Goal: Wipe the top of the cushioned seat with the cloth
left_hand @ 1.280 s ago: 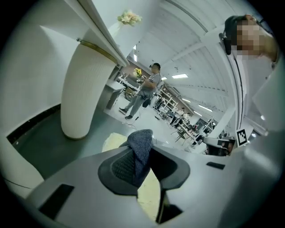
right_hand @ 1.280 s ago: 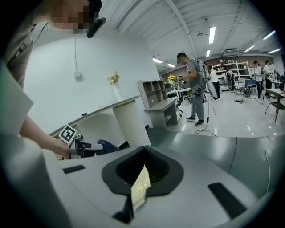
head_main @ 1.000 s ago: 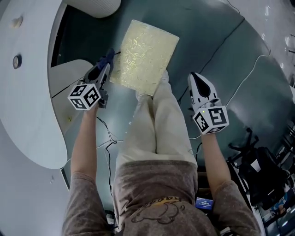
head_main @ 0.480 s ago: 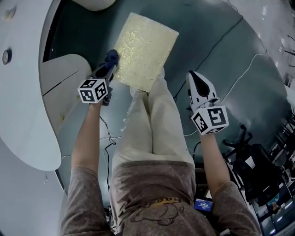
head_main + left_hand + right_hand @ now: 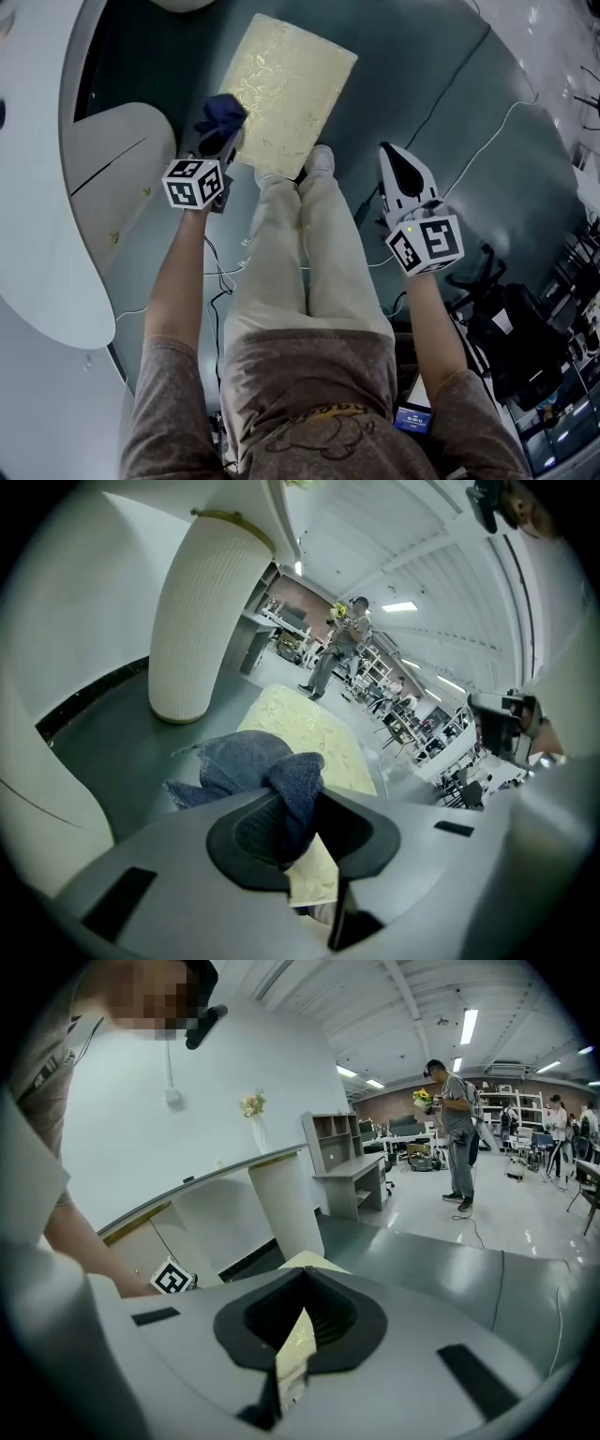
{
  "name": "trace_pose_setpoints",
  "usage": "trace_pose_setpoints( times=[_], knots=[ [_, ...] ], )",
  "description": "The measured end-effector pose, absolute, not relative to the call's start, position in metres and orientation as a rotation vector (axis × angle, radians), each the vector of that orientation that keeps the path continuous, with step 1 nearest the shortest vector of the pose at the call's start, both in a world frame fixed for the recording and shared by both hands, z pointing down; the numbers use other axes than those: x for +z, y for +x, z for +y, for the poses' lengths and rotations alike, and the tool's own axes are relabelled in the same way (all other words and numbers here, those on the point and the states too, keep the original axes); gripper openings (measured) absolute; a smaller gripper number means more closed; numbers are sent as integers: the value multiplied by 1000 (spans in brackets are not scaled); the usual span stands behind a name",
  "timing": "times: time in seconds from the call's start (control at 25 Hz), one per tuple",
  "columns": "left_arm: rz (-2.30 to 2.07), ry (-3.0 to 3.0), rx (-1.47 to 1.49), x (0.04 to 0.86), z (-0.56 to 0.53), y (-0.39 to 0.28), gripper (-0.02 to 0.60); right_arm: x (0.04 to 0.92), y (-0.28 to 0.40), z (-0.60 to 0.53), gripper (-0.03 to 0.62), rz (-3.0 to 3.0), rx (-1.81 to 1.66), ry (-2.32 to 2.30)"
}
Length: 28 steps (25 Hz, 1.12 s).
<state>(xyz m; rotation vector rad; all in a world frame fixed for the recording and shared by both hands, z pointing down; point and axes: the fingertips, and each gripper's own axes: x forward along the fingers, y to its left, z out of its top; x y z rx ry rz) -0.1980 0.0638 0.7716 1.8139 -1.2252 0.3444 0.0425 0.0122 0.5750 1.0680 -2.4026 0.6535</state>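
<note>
The left claw (image 5: 217, 141) is pinching a bunched dark blue cloth (image 5: 222, 114), which is bulging out past its tips. The cloth is sitting at the left edge of a pale yellow cushioned seat (image 5: 281, 84), toward its near corner; whether it is touching the cushion cannot be told. The seat is lying flat on a dark floor (image 5: 441, 84), just beyond the person's feet. The right claw (image 5: 398, 164) is hovering to the right of the person's legs (image 5: 300, 253), apart from the seat, its jaws pressed together and gripping nothing.
</note>
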Motion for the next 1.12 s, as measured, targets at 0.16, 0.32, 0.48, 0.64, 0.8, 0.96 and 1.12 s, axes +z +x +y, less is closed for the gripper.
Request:
trace_pose_setpoints(
  times=[0.16, 0.32, 0.48, 0.64, 0.8, 0.96, 1.12],
  knots=[
    [-1174, 1851, 353, 772, 73, -178, 89, 579, 38, 14, 5, -2410, 650, 1045],
    [-1133, 1864, 348, 773, 80, -159, 89, 581, 37, 13, 5, -2418, 654, 1033],
    [-1100, 1860, 339, 772, 88, -137, 89, 582, 41, 12, 5, -2419, 665, 1032],
    [-1075, 1854, 334, 771, 98, -114, 89, 580, 50, 15, 5, -2426, 671, 1036],
    [-1065, 1846, 316, 770, 102, -99, 90, 581, 58, 16, 5, -2424, 682, 1048],
    [-1044, 1849, 317, 769, 105, -82, 89, 583, 68, 19, 5, -2416, 695, 1058],
    [-1012, 1856, 323, 770, 110, -67, 89, 585, 76, 22, 5, -2421, 699, 1062]
  ],
)
